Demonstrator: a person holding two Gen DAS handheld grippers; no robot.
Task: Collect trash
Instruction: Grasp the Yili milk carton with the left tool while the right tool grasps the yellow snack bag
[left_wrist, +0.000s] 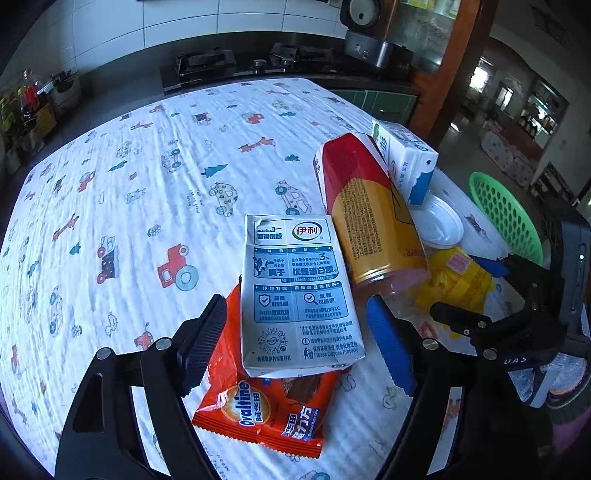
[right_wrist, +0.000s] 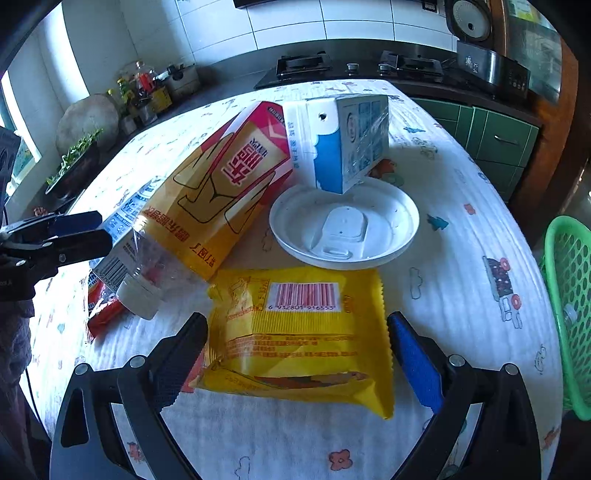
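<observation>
Near the tabletop's (right_wrist: 461, 229) right edge, by the green basket (right_wrist: 569, 314), I have both grippers spread: left gripper (left_wrist: 295, 339) straddling the grey carton (left_wrist: 295, 291) on the orange wrapper (left_wrist: 266, 406), right gripper (right_wrist: 295, 354) around the yellow wrapper (right_wrist: 299, 332). Closing carelessly could snag cloth. Two cartons, two wrappers, one bottle (right_wrist: 207, 206), one lid (right_wrist: 343, 225).

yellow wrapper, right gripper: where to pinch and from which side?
Take the yellow wrapper across its puffed middle, coming down from above on the near side. It lies flat on the tablecloth, clear of the lid and bottle. The right gripper is open and already straddles its two crimped short edges, so closing there should gather the film.
</observation>
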